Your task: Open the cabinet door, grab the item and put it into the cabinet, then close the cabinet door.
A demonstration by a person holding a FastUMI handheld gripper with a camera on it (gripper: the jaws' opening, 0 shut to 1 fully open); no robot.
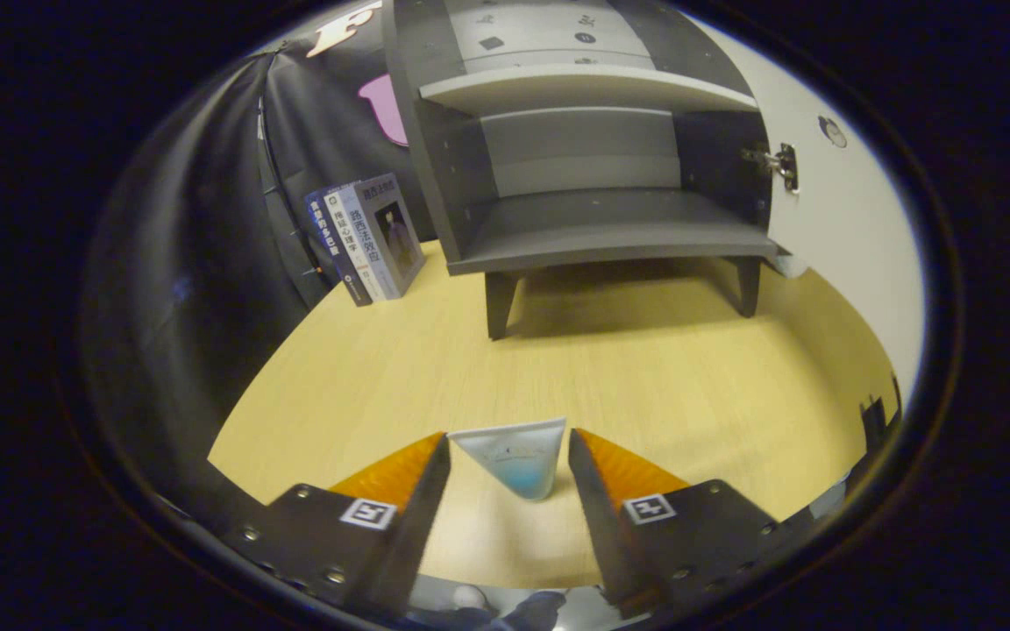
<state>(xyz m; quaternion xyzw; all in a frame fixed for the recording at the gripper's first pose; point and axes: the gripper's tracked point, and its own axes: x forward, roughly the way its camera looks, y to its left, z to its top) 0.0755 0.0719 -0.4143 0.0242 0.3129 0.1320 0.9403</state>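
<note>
A small white tube that fades to blue at its narrow end sits between my fingertips, wide crimped end up. Its two upper corners touch both fingertips, so my gripper is shut on it, above the yellow wooden tabletop. Beyond the fingers stands the grey cabinet on short legs. It is open, showing two bare shelves inside. Its white door is swung out to the right on a metal hinge.
A few books stand upright left of the cabinet against the dark booth wall. Bare tabletop lies between the tube and the cabinet's legs. A dark object sits at the table's right edge.
</note>
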